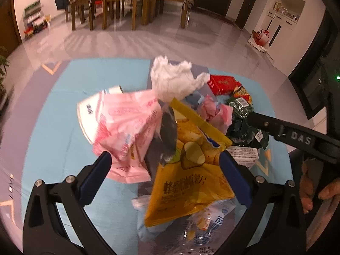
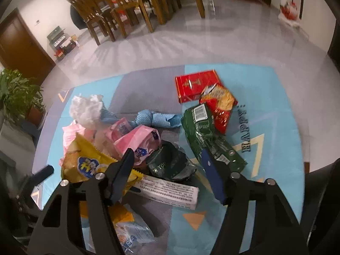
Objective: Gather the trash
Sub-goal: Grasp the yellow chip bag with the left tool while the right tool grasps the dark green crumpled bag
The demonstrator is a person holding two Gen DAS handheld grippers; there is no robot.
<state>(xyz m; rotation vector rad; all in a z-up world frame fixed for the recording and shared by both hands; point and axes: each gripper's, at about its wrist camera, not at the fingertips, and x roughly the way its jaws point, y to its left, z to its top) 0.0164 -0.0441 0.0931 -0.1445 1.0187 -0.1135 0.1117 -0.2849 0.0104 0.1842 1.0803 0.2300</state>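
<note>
A pile of trash lies on a blue round rug. In the left wrist view my left gripper is open above a yellow chip bag, with a pink wrapper by its left finger and a crumpled white tissue beyond. In the right wrist view my right gripper is open over a dark green wrapper and a white box. A green bag, a red snack bag, a red box, a blue cloth and a pink wrapper lie ahead.
A clear plastic bag lies under the chip bag. Wooden chairs and a table stand on the grey floor beyond the rug. A potted plant is at the left. A brown door is behind it.
</note>
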